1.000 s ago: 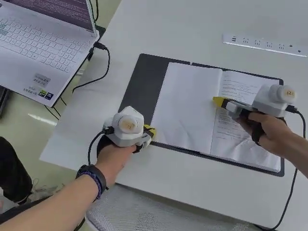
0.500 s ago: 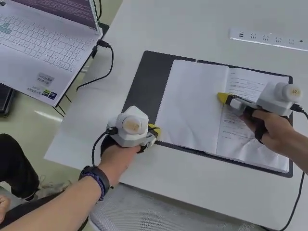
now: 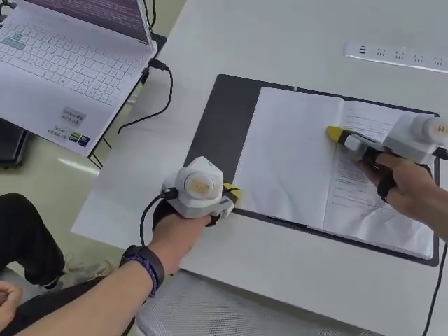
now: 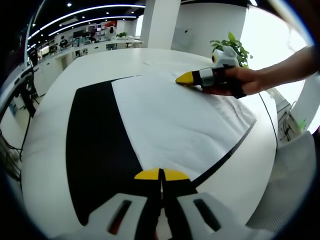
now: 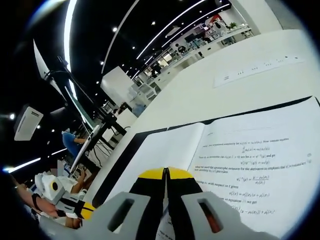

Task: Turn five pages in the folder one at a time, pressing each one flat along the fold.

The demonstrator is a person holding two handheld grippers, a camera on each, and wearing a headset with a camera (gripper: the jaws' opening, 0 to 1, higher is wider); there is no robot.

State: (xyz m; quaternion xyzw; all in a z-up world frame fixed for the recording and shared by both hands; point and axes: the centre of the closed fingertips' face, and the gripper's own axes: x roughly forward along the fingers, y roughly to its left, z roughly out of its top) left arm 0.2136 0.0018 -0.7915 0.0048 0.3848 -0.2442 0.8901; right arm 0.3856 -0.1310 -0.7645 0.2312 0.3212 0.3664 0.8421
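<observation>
A black folder [image 3: 218, 122] lies open on the white table, with a blank turned page [image 3: 287, 157] on its left half and a printed page [image 3: 364, 189] on its right. My right gripper [image 3: 334, 133] is shut, its yellow tips resting on the paper by the fold [image 3: 334, 164]. In the right gripper view the shut tips [image 5: 165, 174] sit at the fold between the blank page [image 5: 165, 150] and the printed page [image 5: 255, 165]. My left gripper [image 3: 231, 192] is shut, its tips pressing the folder's near left edge [image 4: 100, 165]. The right gripper [image 4: 186, 78] shows across the page.
An open laptop [image 3: 63, 63] stands at the far left with a black cable [image 3: 150, 105] trailing toward the folder. A white power strip [image 3: 395, 56] lies at the far right of the table [image 3: 294, 35]. The table's near edge [image 3: 210, 262] runs just below the folder.
The whole picture has shifted right with the head. My right gripper's tips have edged slightly up along the fold. The left gripper stays at the folder's edge.
</observation>
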